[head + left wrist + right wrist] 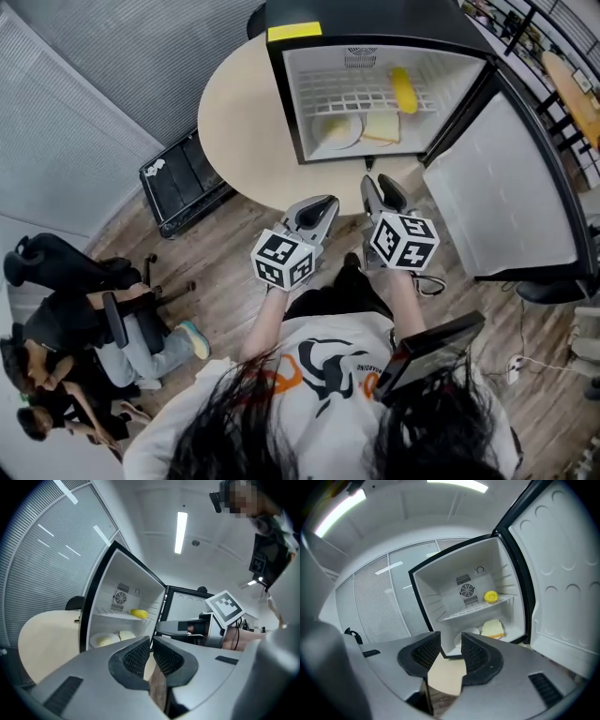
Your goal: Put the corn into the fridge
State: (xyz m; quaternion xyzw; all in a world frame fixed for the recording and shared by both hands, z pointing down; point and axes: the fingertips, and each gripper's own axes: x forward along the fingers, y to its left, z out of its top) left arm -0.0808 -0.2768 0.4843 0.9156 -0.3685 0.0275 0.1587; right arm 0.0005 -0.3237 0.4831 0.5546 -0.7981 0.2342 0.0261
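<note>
A black fridge [394, 14] is standing on a round, pale counter [239, 122], with its door [502, 187] hanging wide open to the right. A yellow label [293, 32] is sitting on the fridge's top near the front edge. The corn [404, 90] is lying inside on the white wire shelf [347, 97], towards the right wall. Below it, on the fridge's bottom, a plate [336, 131] and a slice of bread [382, 127] are resting side by side.

Both claws are hovering in front of the counter's near edge, well apart from the corn and pointing at the open fridge. The left claw [151, 644] is showing its jaws together, or nearly so, with nothing between them. The right claw [451, 641] is holding its jaws apart and is gripping nothing; only the counter is showing through the gap.

The counter is standing on a wood-plank floor [216, 272]. A black crate [183, 183] is lying on the floor just beside the counter's left edge. Grey slatted walls [94, 84] are closing in the room on that side, and strip lights [180, 531] are glowing on the white ceiling. A person [66, 319] is sitting on a chair in the lower left.
</note>
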